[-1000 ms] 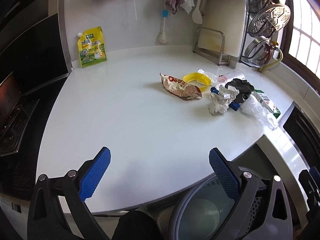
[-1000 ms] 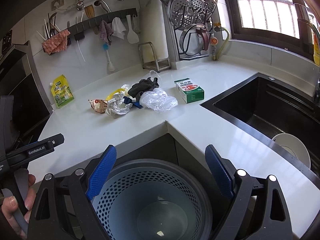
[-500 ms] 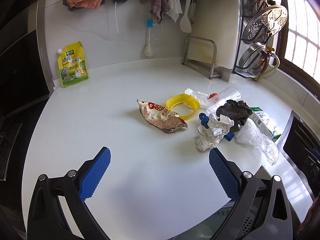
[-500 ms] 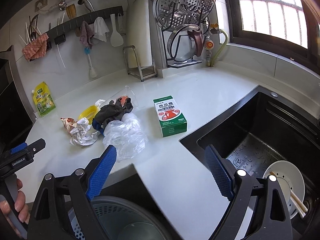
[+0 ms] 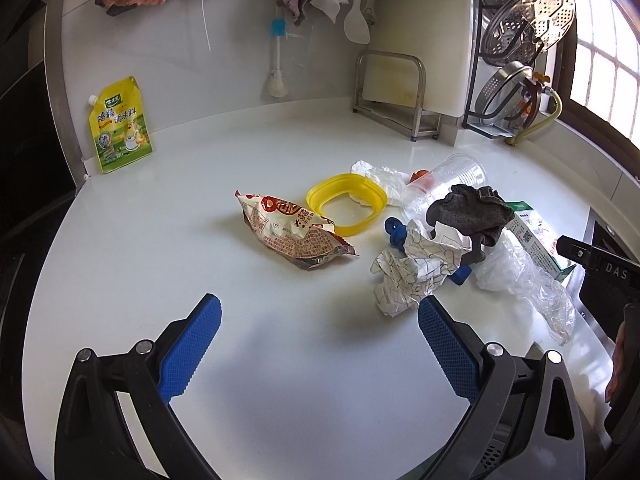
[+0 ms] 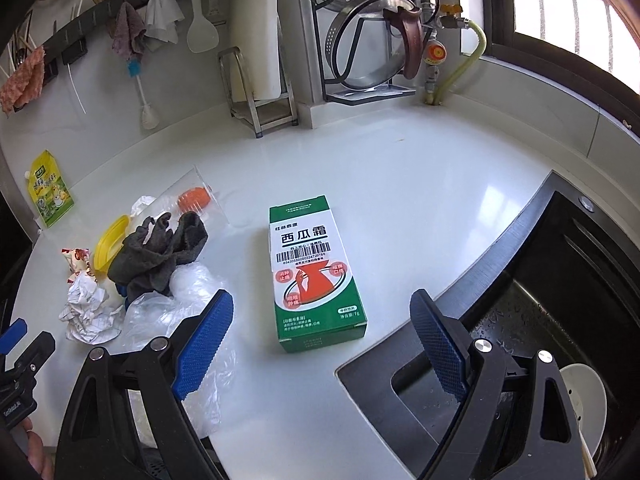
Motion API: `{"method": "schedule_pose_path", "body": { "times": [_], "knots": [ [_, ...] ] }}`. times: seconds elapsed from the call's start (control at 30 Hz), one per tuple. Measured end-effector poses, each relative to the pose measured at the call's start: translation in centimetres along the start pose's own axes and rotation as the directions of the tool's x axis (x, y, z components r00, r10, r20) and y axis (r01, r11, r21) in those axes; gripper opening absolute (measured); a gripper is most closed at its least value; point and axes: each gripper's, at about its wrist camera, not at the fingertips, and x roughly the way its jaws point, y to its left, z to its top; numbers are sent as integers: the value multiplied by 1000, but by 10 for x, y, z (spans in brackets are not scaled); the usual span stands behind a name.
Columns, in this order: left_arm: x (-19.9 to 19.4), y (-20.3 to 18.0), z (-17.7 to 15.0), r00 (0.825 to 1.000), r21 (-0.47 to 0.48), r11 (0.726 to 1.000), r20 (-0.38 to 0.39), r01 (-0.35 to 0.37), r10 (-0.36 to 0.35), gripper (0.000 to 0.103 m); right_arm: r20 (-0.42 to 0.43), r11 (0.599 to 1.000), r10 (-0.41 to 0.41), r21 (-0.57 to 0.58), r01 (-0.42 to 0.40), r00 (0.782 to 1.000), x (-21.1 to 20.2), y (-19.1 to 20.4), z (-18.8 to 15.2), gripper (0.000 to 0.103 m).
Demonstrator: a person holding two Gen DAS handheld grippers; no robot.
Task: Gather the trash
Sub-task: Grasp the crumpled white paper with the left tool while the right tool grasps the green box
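Note:
A heap of trash lies on the white counter (image 5: 200, 264): a red-and-white snack wrapper (image 5: 292, 232), a yellow plastic ring lid (image 5: 346, 208), crumpled white paper (image 5: 412, 270), a dark grey cloth (image 5: 472, 212), a clear plastic cup (image 5: 444, 184) and a clear plastic bag (image 5: 524, 280). My left gripper (image 5: 320, 344) is open and empty, just short of the wrapper and paper. My right gripper (image 6: 322, 332) is open and empty, with the green-and-white box (image 6: 312, 268) lying between its fingers' line. The cloth (image 6: 164, 256) and bag (image 6: 168, 316) lie to its left.
A yellow seasoning pouch (image 5: 120, 124) leans on the back wall. A metal rack (image 5: 396, 96) and steamer racks (image 5: 528, 40) stand at the back right. A black sink (image 6: 560, 320) with a white bowl (image 6: 584, 400) lies right of the box.
Both grippers have moved forward over the counter toward the trash. The grey perforated bin below the counter edge has dropped almost out of both views. Nothing was taken hold of.

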Motion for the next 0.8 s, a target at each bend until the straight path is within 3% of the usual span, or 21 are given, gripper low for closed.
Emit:
{"method": "schedule_pose_path", "body": {
  "times": [0.13, 0.47, 0.53, 0.6, 0.8],
  "knots": [
    [3, 1, 0, 1000, -10, 1000, -7, 9, -9, 97, -67, 1000, -3, -23, 2, 998, 21, 2, 8, 86],
    [9, -4, -1, 1000, -16, 1000, -16, 5, -5, 97, -103, 999, -12, -51, 7, 995, 43, 0, 15, 85],
    [10, -6, -1, 1000, -18, 1000, -17, 6, -6, 97, -102, 997, -23, -74, 15, 994, 44, 1, 16, 78],
    [9, -8, -2, 1000, -20, 1000, -17, 8, -8, 97, -121, 997, -9, -75, 0, 993, 47, 1, 16, 51],
    [9, -15, -6, 1000, -17, 1000, -24, 17, -18, 97, -104, 997, 59, -35, -63, 993, 42, -5, 12, 50]
  ]
}}
